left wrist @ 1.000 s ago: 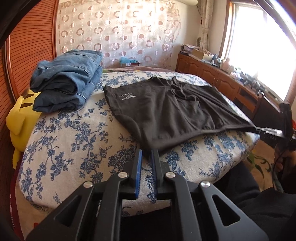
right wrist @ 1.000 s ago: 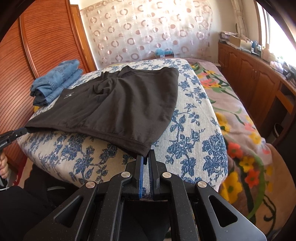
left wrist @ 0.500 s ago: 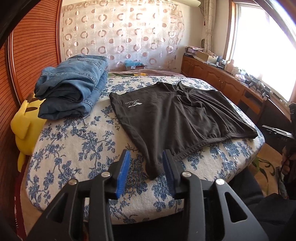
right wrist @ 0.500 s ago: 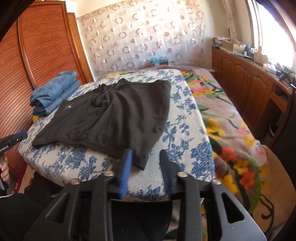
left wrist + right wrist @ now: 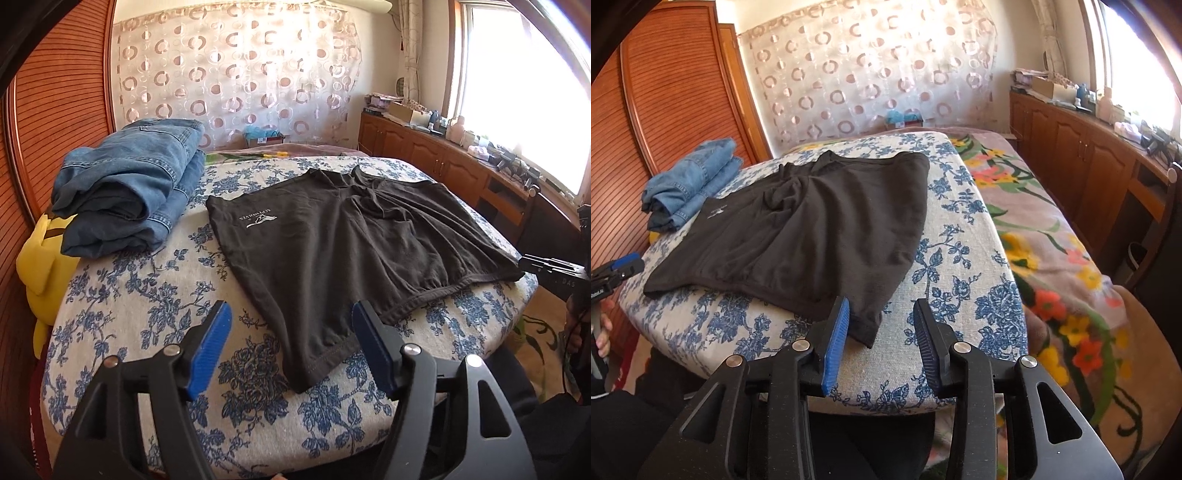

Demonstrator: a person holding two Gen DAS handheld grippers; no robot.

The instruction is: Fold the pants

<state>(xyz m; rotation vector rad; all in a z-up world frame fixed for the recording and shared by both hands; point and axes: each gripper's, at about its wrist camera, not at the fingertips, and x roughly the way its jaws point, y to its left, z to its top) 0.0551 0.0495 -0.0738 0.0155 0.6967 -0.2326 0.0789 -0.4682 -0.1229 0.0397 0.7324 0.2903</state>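
- We count one pair of dark shorts [image 5: 343,251], lying flat on the blue-flowered padded board [image 5: 147,314] near its front edge, with a small white logo on one leg.
- We count one stack of folded blue jeans [image 5: 129,188] at the board's far left corner, well apart from the shorts; how many garments are in it we cannot tell.
- We count two tools. The left hand-held gripper [image 5: 291,339] has just been opening, and its jaws stand spread on either side of the shorts' near left corner without pressing the cloth.
- The right hand-held gripper [image 5: 881,328] has just been opening too; its jaws stand apart, with the shorts' near right corner showing in the gap, and the pads do not press it.
- One yellow soft toy [image 5: 40,266] sits beside the board on the left, partly hidden behind the board's edge and the jeans.
- One flowered blanket [image 5: 1052,236] covers the bed to the right of the board.
- One wooden sideboard [image 5: 1082,155] runs under the window; the small things on top are washed out by the light, and we cannot make them out.
- In the left view only the tip of the right tool shows at the right edge; in the right view only the blue tip of the left tool and part of a hand [image 5: 604,332] show at the left edge.
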